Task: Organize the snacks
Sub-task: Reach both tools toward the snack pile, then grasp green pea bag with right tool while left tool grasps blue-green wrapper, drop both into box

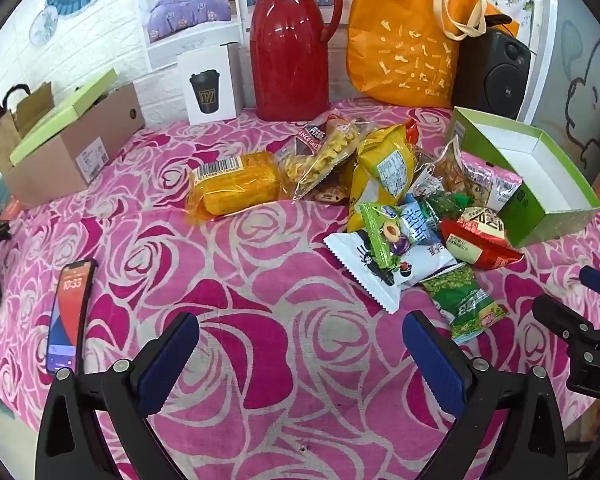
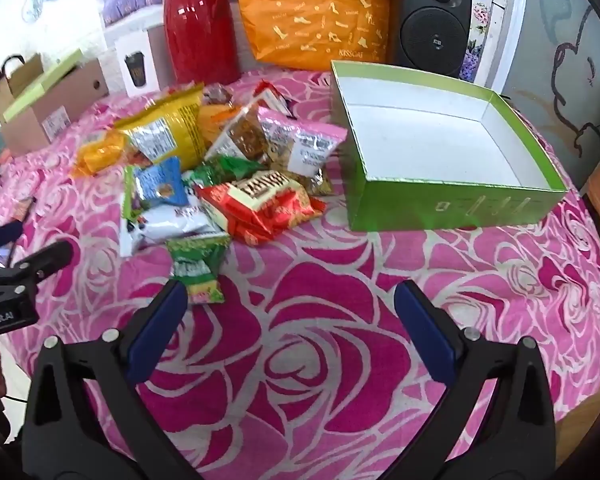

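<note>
A heap of snack packets [image 1: 396,196] [image 2: 220,168] lies on the pink rose-patterned cloth. Nearest me is a small green packet [image 1: 470,304] [image 2: 198,270]. A yellow wrapped cake [image 1: 236,184] rests at the heap's left end. To the right of the heap stands an empty green box [image 1: 540,184] [image 2: 440,148] with a white inside. My left gripper [image 1: 300,330] is open above bare cloth, short of the heap. My right gripper [image 2: 290,298] is open too, its left finger just beside the green packet. Nothing sits between either pair of fingers.
A red thermos jug [image 1: 290,40], an orange bag [image 1: 412,36] and a black speaker [image 2: 432,20] line the back. A cardboard box [image 1: 68,148] with a green lid sits far left, a white cup carton [image 1: 212,84] behind. A phone [image 1: 70,316] lies at the left.
</note>
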{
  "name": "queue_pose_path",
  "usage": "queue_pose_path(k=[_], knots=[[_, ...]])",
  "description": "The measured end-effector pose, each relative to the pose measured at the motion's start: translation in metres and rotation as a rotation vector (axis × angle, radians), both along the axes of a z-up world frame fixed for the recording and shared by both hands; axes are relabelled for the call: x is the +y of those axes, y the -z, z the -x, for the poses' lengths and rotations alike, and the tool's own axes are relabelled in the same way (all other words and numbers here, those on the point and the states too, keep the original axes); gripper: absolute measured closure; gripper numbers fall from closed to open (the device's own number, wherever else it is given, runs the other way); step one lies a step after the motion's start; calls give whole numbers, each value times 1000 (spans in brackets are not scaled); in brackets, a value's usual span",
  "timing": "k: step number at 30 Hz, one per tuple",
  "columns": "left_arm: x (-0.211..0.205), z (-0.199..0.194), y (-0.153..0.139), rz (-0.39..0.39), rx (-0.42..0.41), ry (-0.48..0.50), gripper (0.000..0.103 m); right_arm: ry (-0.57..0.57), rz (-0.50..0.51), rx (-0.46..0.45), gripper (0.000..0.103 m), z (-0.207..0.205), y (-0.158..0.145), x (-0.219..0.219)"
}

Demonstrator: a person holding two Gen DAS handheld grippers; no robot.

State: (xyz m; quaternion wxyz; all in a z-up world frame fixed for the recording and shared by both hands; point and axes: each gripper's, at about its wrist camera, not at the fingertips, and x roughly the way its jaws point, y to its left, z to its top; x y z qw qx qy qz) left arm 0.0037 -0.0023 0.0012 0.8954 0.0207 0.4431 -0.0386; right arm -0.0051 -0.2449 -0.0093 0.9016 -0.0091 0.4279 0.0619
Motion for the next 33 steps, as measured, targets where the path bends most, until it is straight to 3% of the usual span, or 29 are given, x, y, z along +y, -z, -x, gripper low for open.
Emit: queue_pose_path(k=[2, 4, 7, 9, 10, 11, 13, 15, 17, 20, 24, 28, 30, 32, 33], knots=[[7, -8, 1, 32, 14, 3, 0, -27, -19, -5, 0, -1, 1, -1], [10, -14, -4, 123, 44, 20, 0, -69, -43, 23, 0, -3, 5, 1], [6, -22, -8, 148, 36, 50, 1, -120, -98, 71, 0, -9, 12, 7], [1, -26, -11, 148, 26, 72, 6, -139, -110, 93, 0, -14, 17, 13], [-2, -34, -7, 110, 61, 91, 14, -151, -122, 106, 0, -18, 21, 19], [-3, -39, -6, 126, 80, 106, 23, -167, -140, 113, 0, -22, 24, 24], [-5, -52, 2, 139, 163, 117, 25, -202, -174, 133, 1, -31, 30, 33], [-7, -62, 6, 130, 191, 114, 25, -215, -165, 144, 12, -37, 34, 41], [-12, -69, 3, 158, 138, 126, 24, -227, -155, 154, 18, -43, 39, 46], [-23, -81, 5, 158, 116, 149, 23, -216, -171, 178, 21, -46, 44, 45], [-38, -89, 14, 185, 158, 221, 25, -212, -181, 167, 32, -43, 42, 42], [-48, -94, 26, 121, 164, 244, 29, -205, -184, 174, 42, -41, 44, 37], [-43, -96, 32, 131, 190, 228, 43, -205, -181, 168, 56, -40, 43, 36], [-39, -94, 27, 136, 177, 223, 58, -213, -182, 172, 62, -38, 44, 35], [-37, -94, 25, 141, 177, 223, 60, -218, -172, 173, 64, -36, 44, 36]])
